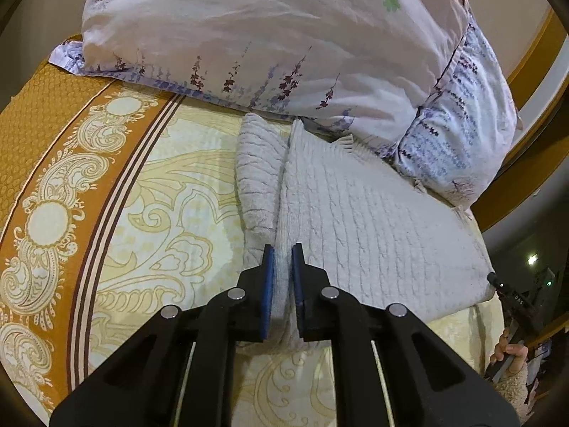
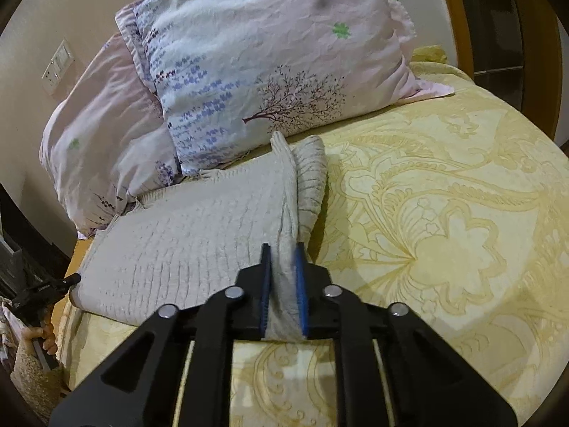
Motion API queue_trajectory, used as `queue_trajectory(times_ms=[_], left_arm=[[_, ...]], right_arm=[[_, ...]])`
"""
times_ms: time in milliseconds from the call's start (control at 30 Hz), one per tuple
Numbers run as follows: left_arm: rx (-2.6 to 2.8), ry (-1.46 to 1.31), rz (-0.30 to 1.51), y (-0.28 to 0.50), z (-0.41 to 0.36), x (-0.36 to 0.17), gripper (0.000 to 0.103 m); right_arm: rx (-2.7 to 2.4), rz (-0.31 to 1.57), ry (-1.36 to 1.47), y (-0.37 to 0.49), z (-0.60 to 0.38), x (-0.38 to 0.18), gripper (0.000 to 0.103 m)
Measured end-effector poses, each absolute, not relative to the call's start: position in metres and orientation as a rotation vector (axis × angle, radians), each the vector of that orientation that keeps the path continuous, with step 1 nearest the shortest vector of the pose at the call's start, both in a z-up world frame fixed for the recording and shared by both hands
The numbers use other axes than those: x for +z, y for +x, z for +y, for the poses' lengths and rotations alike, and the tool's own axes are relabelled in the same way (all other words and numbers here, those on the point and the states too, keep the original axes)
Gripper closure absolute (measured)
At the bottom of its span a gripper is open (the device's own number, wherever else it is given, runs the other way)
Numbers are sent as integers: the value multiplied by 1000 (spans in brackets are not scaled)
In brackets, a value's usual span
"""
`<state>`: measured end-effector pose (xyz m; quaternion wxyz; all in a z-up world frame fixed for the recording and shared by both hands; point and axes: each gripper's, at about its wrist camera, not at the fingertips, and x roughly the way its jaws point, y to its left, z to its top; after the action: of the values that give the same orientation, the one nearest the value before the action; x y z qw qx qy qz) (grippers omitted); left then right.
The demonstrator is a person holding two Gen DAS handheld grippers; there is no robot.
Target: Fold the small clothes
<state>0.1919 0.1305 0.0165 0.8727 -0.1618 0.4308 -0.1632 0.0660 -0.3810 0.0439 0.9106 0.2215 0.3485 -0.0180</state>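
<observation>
Grey knitted garment, one, lies just before two floral pillows; left gripper and right gripper each pinch its edge.

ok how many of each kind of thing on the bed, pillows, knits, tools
pillows: 2
grey knit: 1
tools: 2, left tool and right tool, both shut on the knit
total: 5

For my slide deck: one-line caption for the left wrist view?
Left tongs pinch a fold of the pale knitted garment on a patterned bedspread, pillows behind.
</observation>
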Motion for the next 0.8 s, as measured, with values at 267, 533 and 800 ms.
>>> queue_trajectory(times_ms=[267,533,800], left_arm=[[-360,-317,908,187,128,12,97],[-357,-336,924,189,126,6,96],[-385,-335,924,185,135,13,96]], right_arm=[[-44,767,441,66,-376,31,91],[-34,795,441,73,-375,24,94],[-56,764,453,55,-377,37,95]])
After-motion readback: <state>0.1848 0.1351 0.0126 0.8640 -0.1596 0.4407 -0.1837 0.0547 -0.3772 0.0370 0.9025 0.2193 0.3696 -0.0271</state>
